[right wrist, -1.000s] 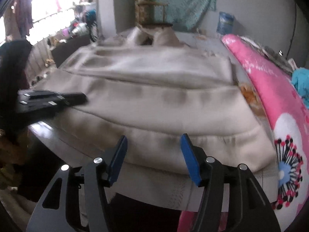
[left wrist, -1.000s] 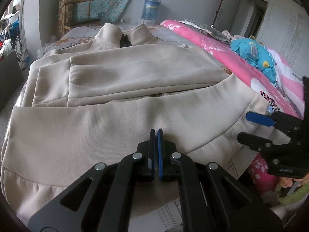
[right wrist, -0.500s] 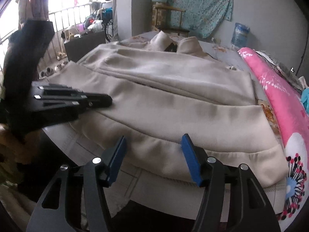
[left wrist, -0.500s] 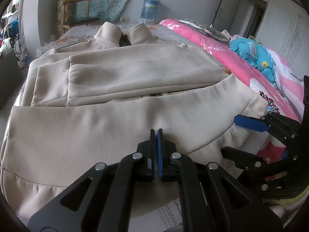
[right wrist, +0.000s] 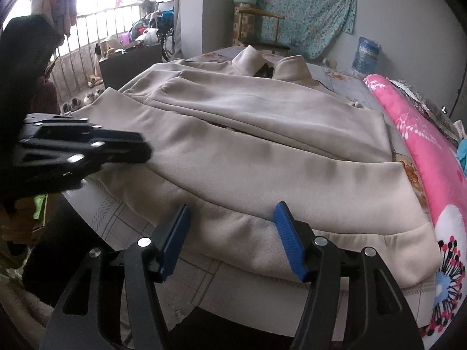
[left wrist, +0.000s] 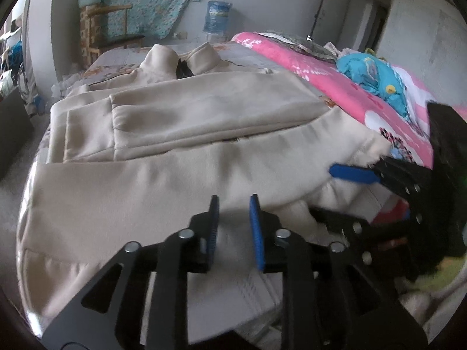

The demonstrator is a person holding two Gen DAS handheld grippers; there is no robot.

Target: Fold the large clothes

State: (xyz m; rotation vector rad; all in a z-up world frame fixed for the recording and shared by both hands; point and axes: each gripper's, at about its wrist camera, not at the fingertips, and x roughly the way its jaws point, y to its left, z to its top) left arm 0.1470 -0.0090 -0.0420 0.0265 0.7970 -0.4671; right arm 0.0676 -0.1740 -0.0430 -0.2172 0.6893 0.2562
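The left hand-held gripper is opening its jaws just over the beige jacket's hem, pinching nothing. The right hand-held gripper is hanging spread wide at the hem.

No lettering is legible anywhere; the blue label on the water jug, far beyond the jaws, is too blurred.
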